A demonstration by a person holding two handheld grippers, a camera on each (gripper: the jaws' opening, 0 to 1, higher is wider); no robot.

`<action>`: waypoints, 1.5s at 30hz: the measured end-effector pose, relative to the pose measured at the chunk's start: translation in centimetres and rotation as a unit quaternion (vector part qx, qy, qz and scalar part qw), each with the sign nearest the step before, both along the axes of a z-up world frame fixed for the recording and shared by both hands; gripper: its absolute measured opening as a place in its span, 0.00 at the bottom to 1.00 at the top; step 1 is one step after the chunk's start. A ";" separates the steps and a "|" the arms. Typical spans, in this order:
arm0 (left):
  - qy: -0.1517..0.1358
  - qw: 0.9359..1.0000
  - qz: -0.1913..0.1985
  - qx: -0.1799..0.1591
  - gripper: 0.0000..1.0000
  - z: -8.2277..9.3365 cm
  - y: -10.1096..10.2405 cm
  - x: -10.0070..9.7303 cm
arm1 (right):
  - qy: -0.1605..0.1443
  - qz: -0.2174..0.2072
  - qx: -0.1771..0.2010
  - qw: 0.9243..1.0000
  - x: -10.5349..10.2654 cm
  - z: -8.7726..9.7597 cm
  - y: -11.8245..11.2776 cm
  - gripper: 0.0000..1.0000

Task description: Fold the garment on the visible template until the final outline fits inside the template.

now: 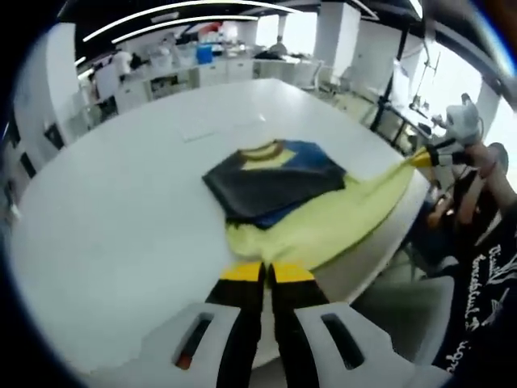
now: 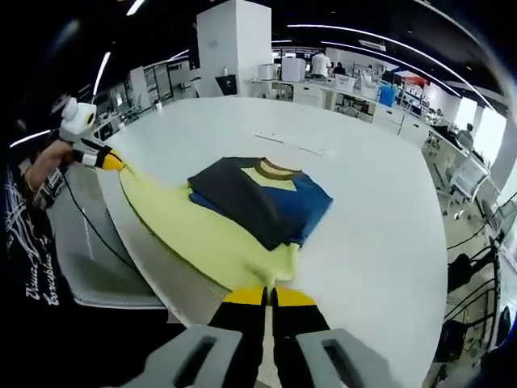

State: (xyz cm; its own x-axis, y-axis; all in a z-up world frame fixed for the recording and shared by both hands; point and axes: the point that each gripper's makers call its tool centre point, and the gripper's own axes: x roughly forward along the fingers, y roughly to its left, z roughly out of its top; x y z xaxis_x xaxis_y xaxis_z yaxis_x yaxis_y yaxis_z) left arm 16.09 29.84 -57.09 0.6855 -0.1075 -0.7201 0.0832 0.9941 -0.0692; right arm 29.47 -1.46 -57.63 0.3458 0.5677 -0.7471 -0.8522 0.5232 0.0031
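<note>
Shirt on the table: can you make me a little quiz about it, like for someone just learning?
1. True or false: the garment lies on a white table.
2. What colour is the garment's spread-out lower part? A blue, B yellow, C grey.
3. Fill in: the left hand-held gripper and the right hand-held gripper are both ____ on the garment's edge.
Key: 1 true; 2 B; 3 shut.
</note>
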 end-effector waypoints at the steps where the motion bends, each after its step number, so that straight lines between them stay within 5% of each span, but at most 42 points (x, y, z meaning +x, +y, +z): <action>1: -0.004 1.000 0.000 0.002 0.00 0.2 0.2 0.4 | -0.005 0.003 -0.001 1.000 0.4 0.3 0.2 0.00; 18: -0.054 0.998 0.013 0.018 0.00 2.6 3.2 6.9 | -0.044 0.010 -0.002 0.999 7.0 2.1 3.0 0.00; 45: -0.084 0.995 0.041 0.046 0.00 2.2 7.1 15.1 | -0.076 -0.008 0.010 0.997 16.2 1.6 6.9 0.00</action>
State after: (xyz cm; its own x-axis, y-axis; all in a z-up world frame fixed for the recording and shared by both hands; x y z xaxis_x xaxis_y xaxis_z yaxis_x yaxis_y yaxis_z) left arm 31.22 36.97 -54.88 0.8002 0.0151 -0.5996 0.0036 0.9995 0.0300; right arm 45.71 5.46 -56.00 0.4632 0.5764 -0.6732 -0.8356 0.5371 -0.1152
